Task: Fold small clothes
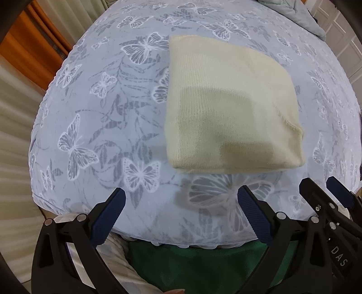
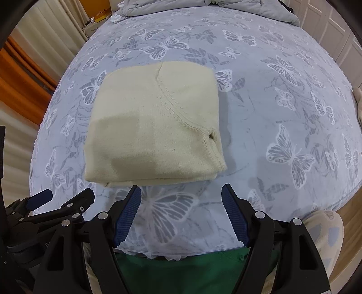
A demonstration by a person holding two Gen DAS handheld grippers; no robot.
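A cream knit garment (image 1: 230, 108) lies folded into a thick square on the butterfly-print bed (image 1: 108, 117). It also shows in the right wrist view (image 2: 153, 131), with a curved seam across its top. My left gripper (image 1: 182, 196) is open and empty, hovering just short of the garment's near edge, not touching it. My right gripper (image 2: 181, 193) is open and empty, just in front of the garment's near edge. The right gripper also shows at the right of the left wrist view (image 1: 321, 185); the left gripper shows at the lower left of the right wrist view (image 2: 67, 194).
A grey-blue blanket (image 2: 203, 9) is bunched at the head of the bed. The bed's near edge (image 2: 181, 253) runs below both grippers, with green cloth (image 2: 181, 273) beneath. Orange curtains (image 1: 27, 52) hang at the left, white cupboard doors (image 2: 339, 34) at the right.
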